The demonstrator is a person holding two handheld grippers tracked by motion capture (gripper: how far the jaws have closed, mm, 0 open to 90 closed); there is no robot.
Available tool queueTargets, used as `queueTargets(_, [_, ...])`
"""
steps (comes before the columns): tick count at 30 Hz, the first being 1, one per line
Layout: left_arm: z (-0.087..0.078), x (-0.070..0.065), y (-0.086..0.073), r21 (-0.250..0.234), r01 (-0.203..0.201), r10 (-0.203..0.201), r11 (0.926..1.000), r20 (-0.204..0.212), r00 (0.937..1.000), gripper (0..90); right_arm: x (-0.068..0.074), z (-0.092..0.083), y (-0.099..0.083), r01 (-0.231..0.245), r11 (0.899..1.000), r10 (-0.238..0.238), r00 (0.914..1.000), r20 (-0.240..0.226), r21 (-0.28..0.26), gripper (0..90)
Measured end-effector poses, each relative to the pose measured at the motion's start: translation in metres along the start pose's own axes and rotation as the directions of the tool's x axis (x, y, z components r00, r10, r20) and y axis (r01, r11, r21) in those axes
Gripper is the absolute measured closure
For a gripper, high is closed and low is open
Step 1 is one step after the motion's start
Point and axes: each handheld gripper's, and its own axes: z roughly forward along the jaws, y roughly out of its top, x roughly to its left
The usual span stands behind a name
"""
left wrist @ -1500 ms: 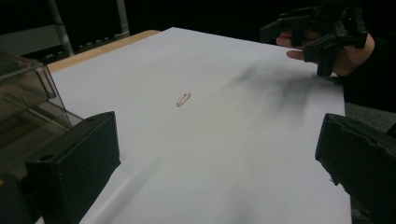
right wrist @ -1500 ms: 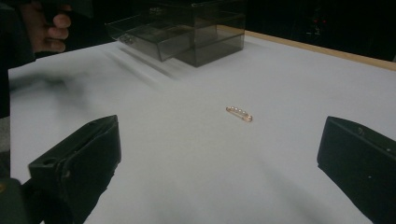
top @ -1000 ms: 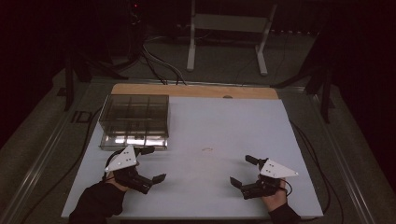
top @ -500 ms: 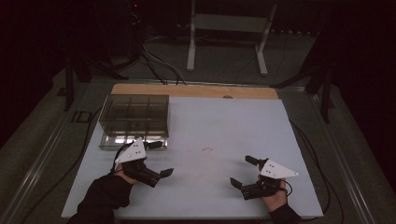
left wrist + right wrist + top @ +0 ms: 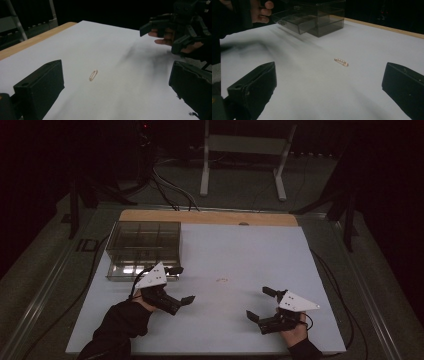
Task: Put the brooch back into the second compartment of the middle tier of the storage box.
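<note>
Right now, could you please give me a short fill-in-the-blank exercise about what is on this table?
1. The small pin lies on the white ____.
2. Both the left gripper and the right gripper have their jaws ____.
3. The clear box has one ____ pulled out.
4. The pin lies ____ the two grippers.

Missing words: table; open; drawer; between

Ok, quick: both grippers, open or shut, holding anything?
Left gripper: open, empty, jaws wide apart above the table.
Right gripper: open, empty.
</note>
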Motion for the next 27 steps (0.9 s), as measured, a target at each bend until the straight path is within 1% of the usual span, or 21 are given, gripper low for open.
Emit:
queueTargets(3, [0.006,0.001,0.002,0.009,-0.01,0.01,0.9999,0.002,0.9999,0.4,0.0,0.0,0.0,-0.002,1.0,0.002,1.0,-0.002,0.003,0.0])
queueTargets(5, [0.009,0.002,0.003,0.002,-0.01,0.01,0.9999,0.005,0.9999,0.5,0.0,0.0,0.0,-0.001,1.0,0.001,1.0,0.0,-0.001,0.0])
queueTargets(8, [0.012,0.004,0.004,0.001,-0.009,0.009,1.0,0.004,0.9999,0.4,0.0,0.0,0.0,0.001,1.0,-0.001,1.0,-0.002,0.003,0.0])
queueTargets(10, [0.015,0.005,0.005,-0.007,-0.003,0.003,1.0,0.011,0.9999,0.5,0.0,-0.001,0.0,-0.003,1.0,0.003,1.0,-0.002,-0.001,0.0])
queueTargets(14, [0.021,0.006,0.006,-0.003,-0.003,0.003,1.0,0.011,0.9999,0.4,0.0,0.0,0.0,-0.001,1.0,0.001,1.0,-0.004,0.001,0.0])
queueTargets(18, [0.028,0.006,0.007,-0.001,0.0,0.0,1.0,0.022,0.9998,0.5,0.0,-0.001,0.0,0.002,1.0,-0.002,1.0,-0.005,0.0,0.0])
queueTargets(20, [0.032,0.005,0.006,0.005,0.009,-0.009,0.9999,0.024,0.9997,0.5,0.0,-0.001,0.0,-0.001,1.0,0.001,1.0,-0.006,0.0,0.0])
queueTargets(24, [0.038,0.004,0.004,0.012,0.013,-0.014,0.9998,0.025,0.9996,0.4,0.0,-0.001,0.0,0.0,1.0,0.0,1.0,-0.006,-0.002,0.0])
queueTargets(25, [0.041,0.003,0.003,0.018,0.017,-0.018,0.9997,0.025,0.9995,0.4,0.0,0.0,0.0,0.002,1.0,-0.002,1.0,-0.007,0.001,0.0])
queueTargets(27, [0.044,0.004,0.002,0.024,0.016,-0.017,0.9996,0.024,0.9996,0.5,0.0,0.0,0.0,-0.004,1.0,0.004,0.9999,-0.009,-0.003,0.0])
